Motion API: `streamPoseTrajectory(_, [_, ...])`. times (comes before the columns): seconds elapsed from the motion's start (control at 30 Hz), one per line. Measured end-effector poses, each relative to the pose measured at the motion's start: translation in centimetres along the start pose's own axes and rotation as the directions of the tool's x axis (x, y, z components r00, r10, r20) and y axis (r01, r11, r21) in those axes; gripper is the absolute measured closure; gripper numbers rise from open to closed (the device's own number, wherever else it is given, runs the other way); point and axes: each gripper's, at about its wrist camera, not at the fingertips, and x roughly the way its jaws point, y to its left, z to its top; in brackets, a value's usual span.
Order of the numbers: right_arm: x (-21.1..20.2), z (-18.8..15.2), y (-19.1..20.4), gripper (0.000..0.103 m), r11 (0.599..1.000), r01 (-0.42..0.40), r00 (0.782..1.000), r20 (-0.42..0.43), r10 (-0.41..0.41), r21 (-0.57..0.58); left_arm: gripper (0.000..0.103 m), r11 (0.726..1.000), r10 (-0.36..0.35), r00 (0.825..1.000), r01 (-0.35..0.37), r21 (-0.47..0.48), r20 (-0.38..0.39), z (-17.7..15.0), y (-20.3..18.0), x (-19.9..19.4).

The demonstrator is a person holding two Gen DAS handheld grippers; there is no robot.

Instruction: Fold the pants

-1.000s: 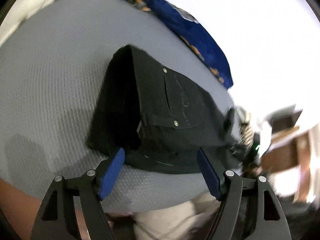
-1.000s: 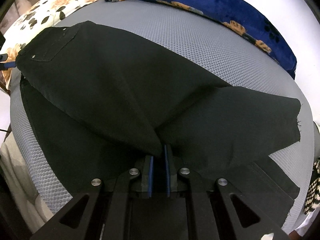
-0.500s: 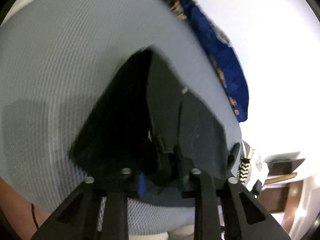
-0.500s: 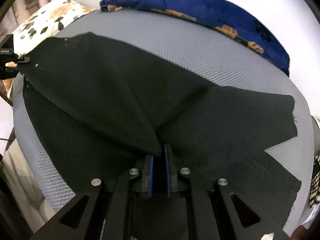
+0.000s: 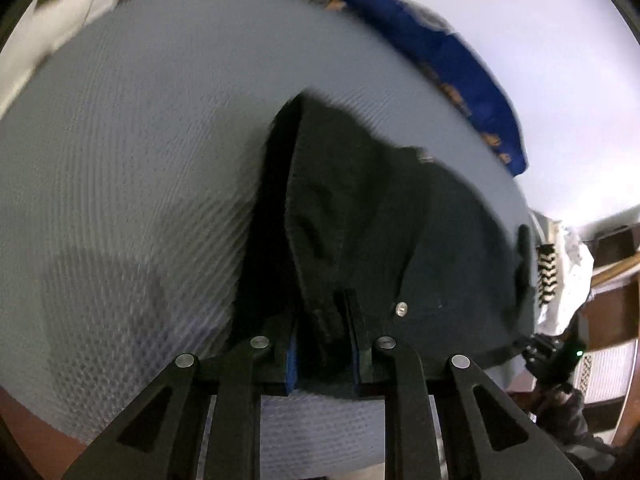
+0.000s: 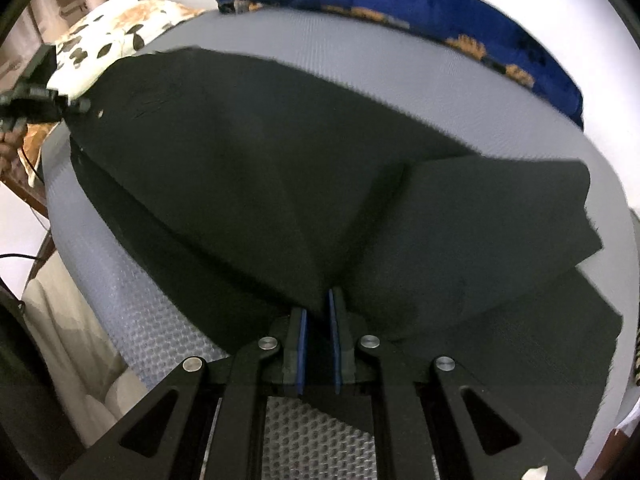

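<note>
1. The pants (image 6: 256, 168) are black woven cloth, matte and fairly stiff, lying on a grey surface (image 6: 400, 80) with a fine honeycomb mesh texture; whether it is a bed or a padded worktop cannot be told.
2. The left claw (image 5: 324, 344) has just been closing, and its blue-lined pads now pinch a bunched ridge of the pants near the waist, beside a small silver rivet (image 5: 401, 308).
3. The right claw (image 6: 319, 344) is pressed nearly together on a peak of the black cloth, which fans out from the pads in broad creased planes.
4. No brand, label or readable writing shows on the pants or the claws.
5. A plush blue blanket (image 6: 460, 16) with orange motifs lies along the far edge of the grey surface, seen in both views.
6. Only the right wrist view shows a cream pillow (image 6: 112, 36) printed with brown leaves, and the leg ends of the pants with a frayed hem at the right.
7. Only the left wrist view shows the rivet, a seam line down the cloth, and a black-and-white patterned fabric (image 5: 549, 276) past the surface's right edge. That view is motion-blurred.
</note>
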Motion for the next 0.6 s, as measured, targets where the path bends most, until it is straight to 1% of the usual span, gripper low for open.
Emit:
streamPoseTrajectory(0.07, [-0.2, -0.2, 0.1, 0.094, 1.0, -0.007, 1.0, -0.002, 0.007, 0.001, 0.083, 1.0, -0.026, 0.999, 0.027, -0.011, 0.023, -0.2, 0.1, -0.6])
streamPoseTrajectory(0.1, [-0.4, -0.4, 0.1, 0.094, 1.0, -0.016, 1.0, -0.006, 0.016, 0.0, 0.083, 1.0, -0.023, 0.999, 0.023, -0.007, 0.026, -0.4, 0.2, -1.0])
streamPoseTrajectory(0.13, [-0.8, -0.5, 0.3, 0.094, 1.0, -0.018, 1.0, -0.009, 0.018, -0.007, 0.083, 1.0, -0.013, 0.999, 0.012, 0.01, 0.033, -0.4, -0.1, -1.4])
streamPoseTrajectory(0.17, [-1.0, -0.7, 0.4, 0.094, 1.0, -0.017, 1.0, -0.012, 0.017, -0.017, 0.083, 0.999, 0.008, 0.999, -0.01, 0.047, 0.04, -0.5, -0.4, -1.8])
streamPoseTrajectory(0.2, [-1.0, -0.9, 0.6, 0.094, 1.0, -0.016, 1.0, -0.019, 0.016, -0.024, 0.083, 0.996, 0.042, 0.998, -0.046, 0.081, 0.048, -0.6, -0.6, -2.1])
streamPoseTrajectory(0.27, [-0.7, -1.4, 0.5, 0.094, 0.999, -0.033, 0.999, -0.032, 0.033, -0.017, 0.083, 0.991, 0.069, 0.997, -0.073, 0.113, 0.04, -0.6, -0.6, -2.0])
streamPoseTrajectory(0.3, [-0.5, -1.5, 0.6, 0.094, 0.999, -0.034, 0.999, -0.035, 0.033, -0.01, 0.083, 0.99, 0.076, 0.997, -0.079, 0.118, 0.035, -0.8, -0.2, -1.7])
streamPoseTrajectory(0.37, [-0.2, -1.6, 0.6, 0.094, 0.999, -0.033, 0.999, -0.033, 0.034, 0.007, 0.083, 0.993, 0.075, 0.996, -0.078, 0.094, 0.038, -0.9, 0.2, -1.2])
streamPoseTrajectory(0.43, [-0.7, -1.5, 0.5, 0.094, 0.999, -0.042, 0.999, -0.032, 0.042, 0.019, 0.083, 0.992, 0.081, 0.996, -0.085, 0.096, 0.045, -1.0, -0.1, -1.0])
streamPoseTrajectory(0.53, [-1.1, -1.7, 0.9, 0.094, 0.999, -0.046, 0.998, -0.035, 0.046, 0.0, 0.083, 0.991, 0.084, 0.995, -0.089, 0.103, 0.053, -1.1, -0.7, -0.6])
streamPoseTrajectory(0.6, [-0.3, -1.8, 0.8, 0.094, 0.999, -0.05, 0.997, -0.055, 0.05, 0.004, 0.081, 0.992, 0.081, 0.995, -0.086, 0.093, 0.057, -1.1, -0.5, -0.6])
